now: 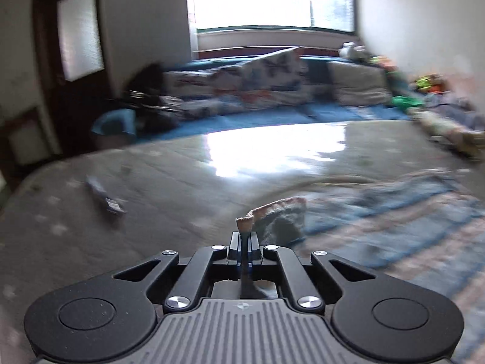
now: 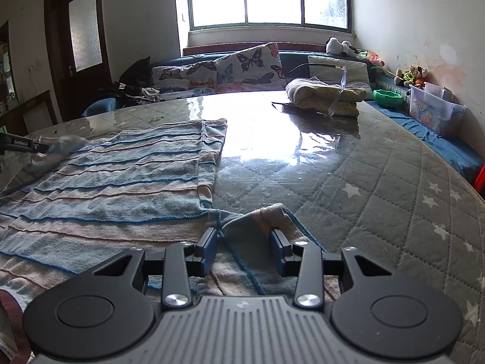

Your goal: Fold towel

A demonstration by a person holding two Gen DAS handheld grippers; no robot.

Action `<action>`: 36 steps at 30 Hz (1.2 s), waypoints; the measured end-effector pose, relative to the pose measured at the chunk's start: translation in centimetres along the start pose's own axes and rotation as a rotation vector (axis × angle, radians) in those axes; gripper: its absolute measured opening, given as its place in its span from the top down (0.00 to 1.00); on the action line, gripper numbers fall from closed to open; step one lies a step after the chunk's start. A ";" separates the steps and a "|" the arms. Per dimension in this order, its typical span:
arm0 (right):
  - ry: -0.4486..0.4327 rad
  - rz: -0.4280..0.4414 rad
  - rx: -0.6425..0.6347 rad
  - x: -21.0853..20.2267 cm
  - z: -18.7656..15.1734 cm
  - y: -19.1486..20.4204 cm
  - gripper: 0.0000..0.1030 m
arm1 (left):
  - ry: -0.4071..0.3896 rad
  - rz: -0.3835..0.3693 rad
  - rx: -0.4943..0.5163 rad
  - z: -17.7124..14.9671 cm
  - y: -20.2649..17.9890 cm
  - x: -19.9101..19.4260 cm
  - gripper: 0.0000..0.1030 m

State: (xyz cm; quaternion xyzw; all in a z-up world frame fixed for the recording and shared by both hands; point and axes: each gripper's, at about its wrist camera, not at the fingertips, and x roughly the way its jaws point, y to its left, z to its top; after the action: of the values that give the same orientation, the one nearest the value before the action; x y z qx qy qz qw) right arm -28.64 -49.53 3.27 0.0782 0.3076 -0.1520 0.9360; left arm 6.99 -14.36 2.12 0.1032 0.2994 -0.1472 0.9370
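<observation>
A striped blue and beige towel (image 2: pixel 121 182) lies spread on the quilted star-patterned mattress (image 2: pixel 394 197). My left gripper (image 1: pixel 244 238) is shut on one towel corner (image 1: pixel 246 223), which pokes up past the fingertips, and the rest of the towel (image 1: pixel 394 209) trails off to the right. In the right wrist view that left gripper (image 2: pixel 41 147) shows at the far left edge, pinching the lifted, blurred corner. My right gripper (image 2: pixel 245 244) is open over the near right corner (image 2: pixel 260 230), which is turned over and lies between the fingers without the pads touching it.
A bagged cloth bundle (image 2: pixel 324 97) lies at the mattress's far side. Butterfly pillows (image 2: pixel 236 69) line the back; a green bowl (image 2: pixel 388 97) and a plastic box (image 2: pixel 433 109) stand along the right wall. A small dark object (image 1: pixel 104 197) lies left of the towel.
</observation>
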 end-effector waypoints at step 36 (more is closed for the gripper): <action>-0.021 0.143 -0.135 -3.6 -0.4 4.7 0.55 | 0.045 -0.118 0.089 -9.5 -3.7 -14.1 0.51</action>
State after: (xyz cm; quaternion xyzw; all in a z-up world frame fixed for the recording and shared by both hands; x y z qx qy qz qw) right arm -30.06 -44.13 5.35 0.0352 0.3010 -0.0644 0.9508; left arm -10.29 -12.13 2.49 0.1303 0.3193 -0.2131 0.9142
